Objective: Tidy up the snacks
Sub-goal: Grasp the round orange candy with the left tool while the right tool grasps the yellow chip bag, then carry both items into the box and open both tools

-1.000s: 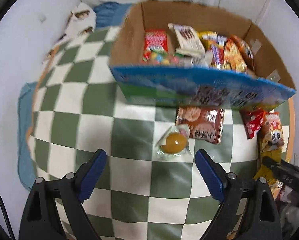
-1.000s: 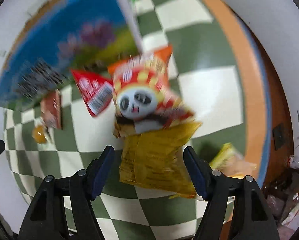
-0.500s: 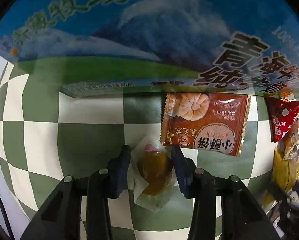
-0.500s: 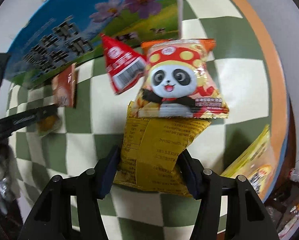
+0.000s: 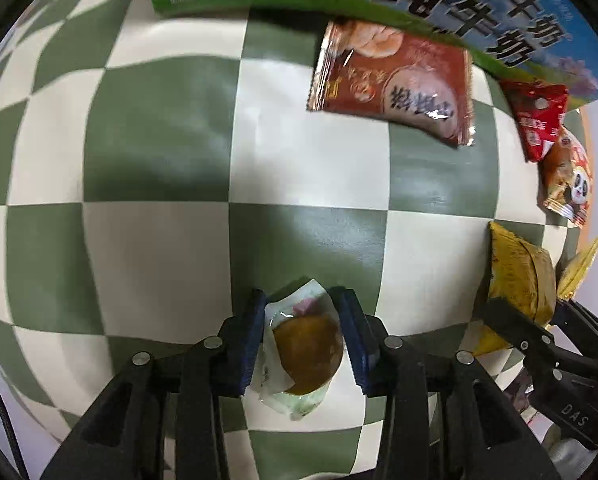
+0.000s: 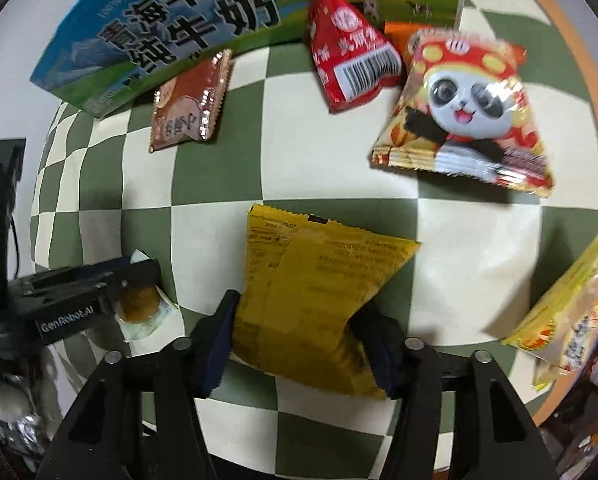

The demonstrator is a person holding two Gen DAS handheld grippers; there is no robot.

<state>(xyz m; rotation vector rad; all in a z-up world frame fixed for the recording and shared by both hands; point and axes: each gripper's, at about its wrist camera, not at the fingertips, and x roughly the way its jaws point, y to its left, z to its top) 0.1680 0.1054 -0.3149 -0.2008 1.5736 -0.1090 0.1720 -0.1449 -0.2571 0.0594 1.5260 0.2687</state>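
My left gripper (image 5: 301, 336) is shut on a small clear-wrapped orange pastry (image 5: 307, 350), just above the checked table; both also show in the right wrist view, gripper (image 6: 135, 280) and pastry (image 6: 139, 304). My right gripper (image 6: 299, 336) is shut on a yellow snack bag (image 6: 311, 300), pinching its lower part; the bag also shows in the left wrist view (image 5: 519, 280). A brown biscuit packet (image 5: 395, 84), a red triangular packet (image 6: 351, 64) and a panda snack bag (image 6: 463, 116) lie on the table before the blue milk carton box (image 6: 171, 20).
The green-and-cream checked tablecloth (image 5: 159, 248) covers the table. Another yellow snack bag (image 6: 571, 312) lies at the right near the table's orange edge (image 6: 571, 32). The box wall (image 5: 479, 12) stands along the far side.
Both grippers have closed further on their items and pulled back from the box. The yellow bag has slid out from under the panda bag.
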